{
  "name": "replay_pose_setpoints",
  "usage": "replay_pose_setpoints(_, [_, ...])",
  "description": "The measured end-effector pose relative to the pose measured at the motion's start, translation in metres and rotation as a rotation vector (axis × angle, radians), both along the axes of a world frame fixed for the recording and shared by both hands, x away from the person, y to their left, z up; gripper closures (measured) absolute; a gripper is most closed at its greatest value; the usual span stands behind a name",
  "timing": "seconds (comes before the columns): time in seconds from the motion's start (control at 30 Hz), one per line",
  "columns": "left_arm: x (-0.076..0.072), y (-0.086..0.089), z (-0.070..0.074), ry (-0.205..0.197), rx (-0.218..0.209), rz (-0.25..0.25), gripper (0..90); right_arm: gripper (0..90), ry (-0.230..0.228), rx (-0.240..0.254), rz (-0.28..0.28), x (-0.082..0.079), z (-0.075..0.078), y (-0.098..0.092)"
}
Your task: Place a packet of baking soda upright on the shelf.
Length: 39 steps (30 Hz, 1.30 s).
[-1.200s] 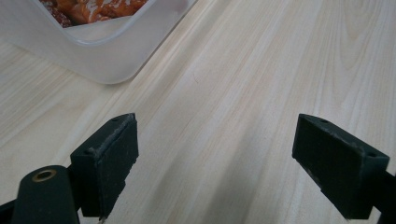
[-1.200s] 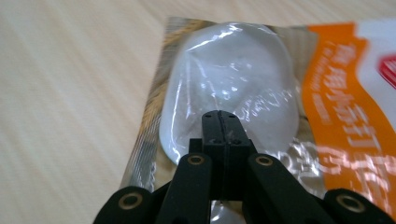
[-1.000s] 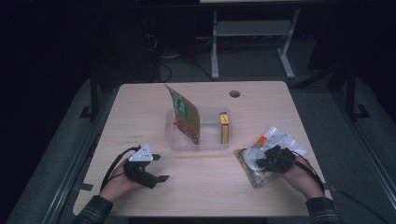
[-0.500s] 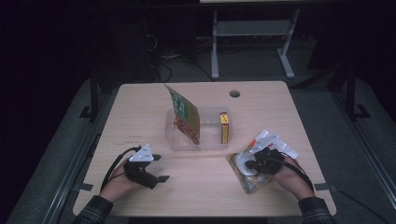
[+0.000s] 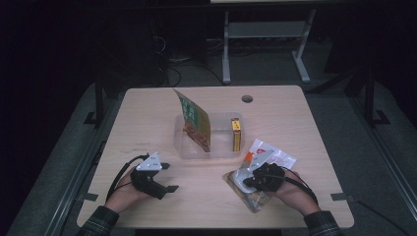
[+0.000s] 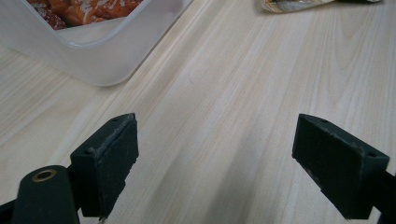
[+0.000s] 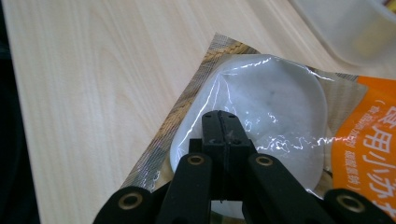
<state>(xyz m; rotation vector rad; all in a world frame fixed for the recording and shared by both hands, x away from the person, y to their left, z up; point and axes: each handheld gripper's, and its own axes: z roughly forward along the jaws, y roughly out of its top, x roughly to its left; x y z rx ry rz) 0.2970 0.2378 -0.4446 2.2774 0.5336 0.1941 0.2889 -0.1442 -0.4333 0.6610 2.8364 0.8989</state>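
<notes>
While its jaws are closed, the right tool [image 7: 219, 122] overlies the packet [image 7: 261, 126].

Clear tub [image 6: 100, 56]: cut off by the top edge in my left gripper view; contents partly seen. Snack packet [image 7: 261, 121]: my right gripper [image 7: 219, 122] covers its near edge; orange label [image 7: 369, 135] runs off the frame. Yellow box [image 5: 236, 133]: print too small to read.

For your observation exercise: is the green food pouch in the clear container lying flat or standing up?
Standing, tilted. The green food pouch rises out of the clear container and leans leftward, its top edge well above the rim.
</notes>
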Motion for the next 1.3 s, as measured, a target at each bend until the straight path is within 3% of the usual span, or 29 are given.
replay_pose_setpoints(0.2, [0.000,-0.001,0.000,-0.004,-0.004,0.000,14.0,90.0,0.002,0.019,0.044,-0.004,-0.001,0.018])
replay_pose_setpoints(0.8, [-0.002,-0.003,0.003,-0.002,-0.014,-0.009,14.0,89.9,-0.014,0.035,0.173,-0.024,-0.001,0.097])
replay_pose_setpoints(0.9, [-0.003,-0.006,0.004,0.004,-0.033,-0.013,14.0,89.9,-0.036,0.081,0.170,-0.023,0.002,0.091])
replay_pose_setpoints(0.93, [-0.003,-0.007,0.004,0.010,-0.047,-0.017,14.0,89.8,-0.058,0.100,0.139,-0.021,0.007,0.081])
replay_pose_setpoints(1.07, [-0.003,-0.016,0.007,0.011,-0.058,-0.045,14.0,83.4,-0.051,0.140,0.044,-0.018,0.015,0.058])
replay_pose_setpoints(1.3, [0.002,-0.046,0.013,0.033,-0.097,-0.093,14.2,59.3,-0.063,0.206,-0.098,-0.017,0.024,0.013])
